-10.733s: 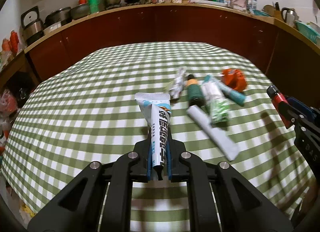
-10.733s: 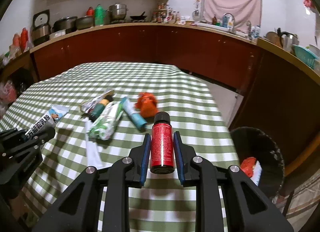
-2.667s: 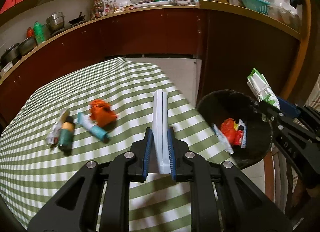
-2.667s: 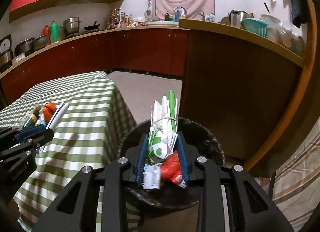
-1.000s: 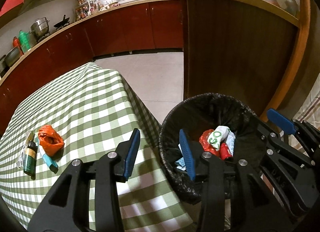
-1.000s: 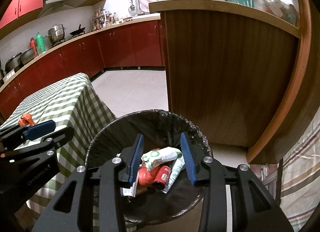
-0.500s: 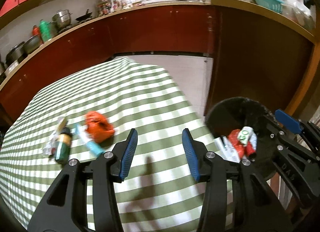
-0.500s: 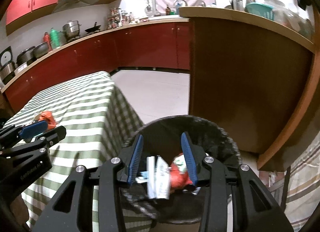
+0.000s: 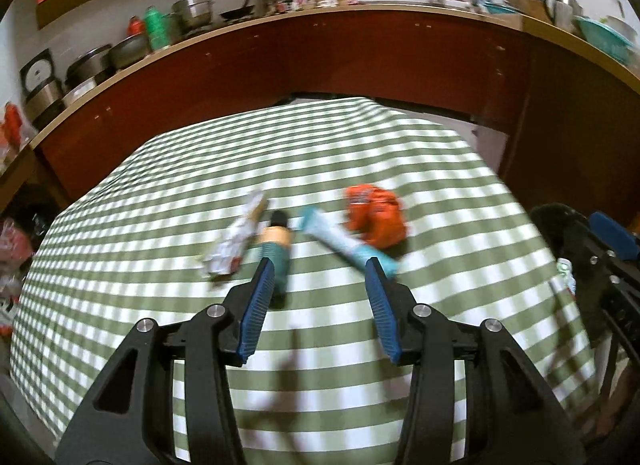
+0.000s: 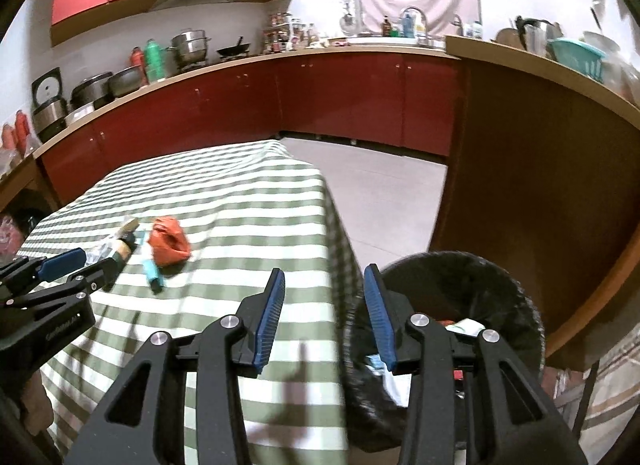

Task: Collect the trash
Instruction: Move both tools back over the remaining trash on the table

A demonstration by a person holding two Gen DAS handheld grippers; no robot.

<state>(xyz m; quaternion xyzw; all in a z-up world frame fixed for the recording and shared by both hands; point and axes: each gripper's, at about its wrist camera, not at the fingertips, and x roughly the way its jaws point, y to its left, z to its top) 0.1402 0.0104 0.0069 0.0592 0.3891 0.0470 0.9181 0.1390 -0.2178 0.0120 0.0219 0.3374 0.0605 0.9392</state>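
We hold the left gripper [image 9: 320, 301] over the green-checked tablecloth [image 9: 320, 153], jaws parted, nothing between them. Just beyond lie a teal tube [image 9: 344, 241], long axis running from far-left to near-right, a dark green bottle [image 9: 276, 243] with its black cap pointing away, a crumpled wrapper [image 9: 236, 241], and an orange bag [image 9: 376, 215]. The right gripper [image 10: 324, 305], likewise parted and empty, hangs beside the black-lined bin [image 10: 480, 277].

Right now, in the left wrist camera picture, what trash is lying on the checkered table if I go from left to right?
Crinkly silver wrapper → dark green bottle → light blue tube → crumpled orange bag.
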